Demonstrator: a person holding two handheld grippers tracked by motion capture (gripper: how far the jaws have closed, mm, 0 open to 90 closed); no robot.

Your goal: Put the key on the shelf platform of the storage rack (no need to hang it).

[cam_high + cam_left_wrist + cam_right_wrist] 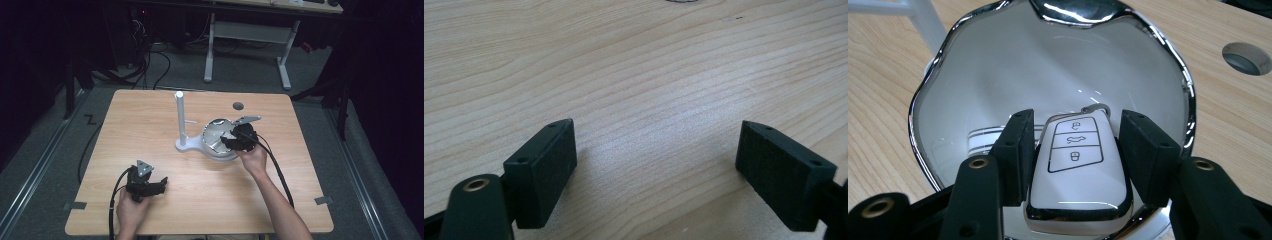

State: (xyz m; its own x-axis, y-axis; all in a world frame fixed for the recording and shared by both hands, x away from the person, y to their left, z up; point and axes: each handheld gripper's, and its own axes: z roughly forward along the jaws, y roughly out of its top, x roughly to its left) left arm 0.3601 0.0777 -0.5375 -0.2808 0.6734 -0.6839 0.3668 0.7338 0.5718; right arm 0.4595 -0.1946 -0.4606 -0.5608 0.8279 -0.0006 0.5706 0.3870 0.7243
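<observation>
A white car key fob with a chrome edge and three buttons sits between the jaws of my right gripper. Both jaws press its sides, above a white dish with a wavy chrome rim. In the high view the right gripper is over the near right part of the dish, tilted down into it. My left gripper rests near the table's front left. Its jaws stand wide apart over bare wood, and the left gripper has nothing between them.
A white upright post rises from a base joined to the dish's left side. A round cable hole lies in the tabletop behind the dish. The wooden table stands on a grey floor with cables and a desk frame beyond.
</observation>
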